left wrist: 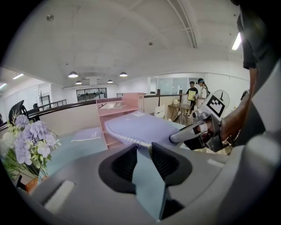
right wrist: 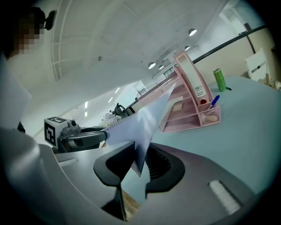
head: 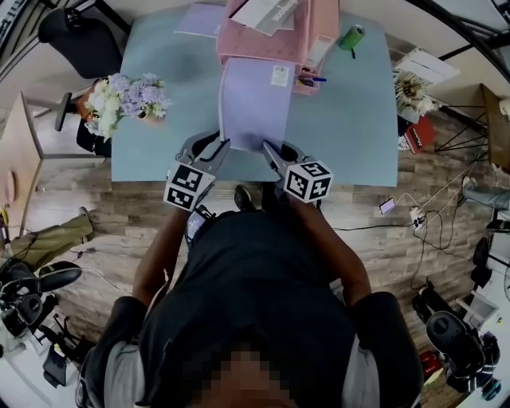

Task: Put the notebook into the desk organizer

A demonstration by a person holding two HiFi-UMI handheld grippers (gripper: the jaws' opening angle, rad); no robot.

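Note:
A lavender spiral notebook (head: 255, 103) is held flat over the light blue table (head: 351, 135), just in front of the pink desk organizer (head: 275, 40). My left gripper (head: 225, 145) is shut on its near left corner and my right gripper (head: 267, 147) is shut on its near right corner. In the left gripper view the notebook (left wrist: 140, 127) runs from the left gripper (left wrist: 144, 147) toward the organizer (left wrist: 116, 116), with the right gripper (left wrist: 193, 129) clamped at its side. In the right gripper view the cover (right wrist: 140, 123) stands edge-on in the right gripper (right wrist: 139, 151); the organizer (right wrist: 189, 105) stands beyond.
A bunch of pale flowers (head: 123, 100) stands at the table's left edge. A green can (head: 351, 37) lies right of the organizer, and a blue pen (head: 312, 79) sits in its front cup. Another lavender notebook (head: 199, 20) lies at the back left. Two people (left wrist: 195, 92) stand far off.

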